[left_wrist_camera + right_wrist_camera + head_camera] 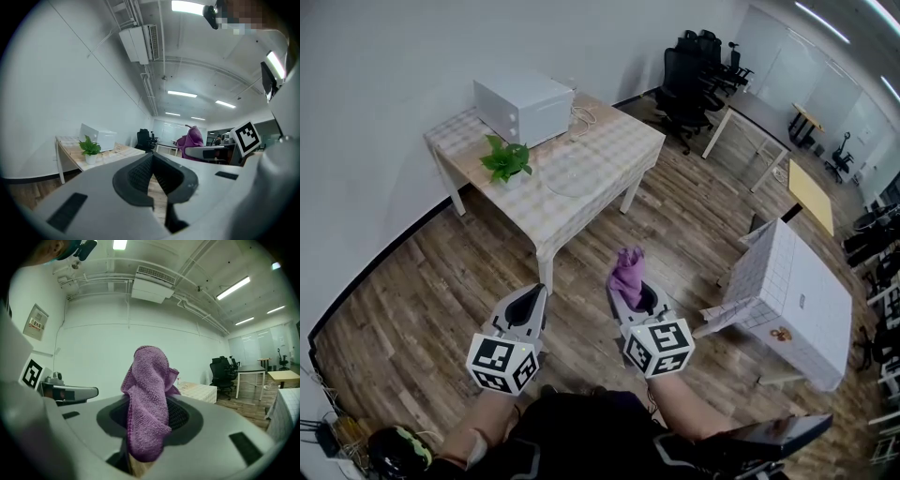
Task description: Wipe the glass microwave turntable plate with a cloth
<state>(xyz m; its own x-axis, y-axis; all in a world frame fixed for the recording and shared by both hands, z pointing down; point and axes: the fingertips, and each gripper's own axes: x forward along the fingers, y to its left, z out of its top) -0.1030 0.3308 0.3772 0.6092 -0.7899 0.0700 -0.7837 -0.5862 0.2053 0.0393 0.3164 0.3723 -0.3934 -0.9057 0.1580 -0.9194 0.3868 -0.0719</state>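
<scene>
The clear glass turntable plate [580,172] lies flat on the checked table [609,136], in front of the white microwave [523,107]. Both grippers hang well short of the table, over the wooden floor. My right gripper [627,284] is shut on a purple cloth [627,274], which sticks up bunched between its jaws and fills the middle of the right gripper view as the purple cloth [148,404]. My left gripper [530,302] is shut with nothing between its jaws, which meet at the tips of the left gripper [152,157]. The cloth [191,138] also shows at the right of the left gripper view.
A small green potted plant [507,160] stands on the table's near left corner. A cable [583,116] lies coiled to the right of the microwave. A second checked table [792,292] stands at the right. Black office chairs [694,67] and desks sit farther back.
</scene>
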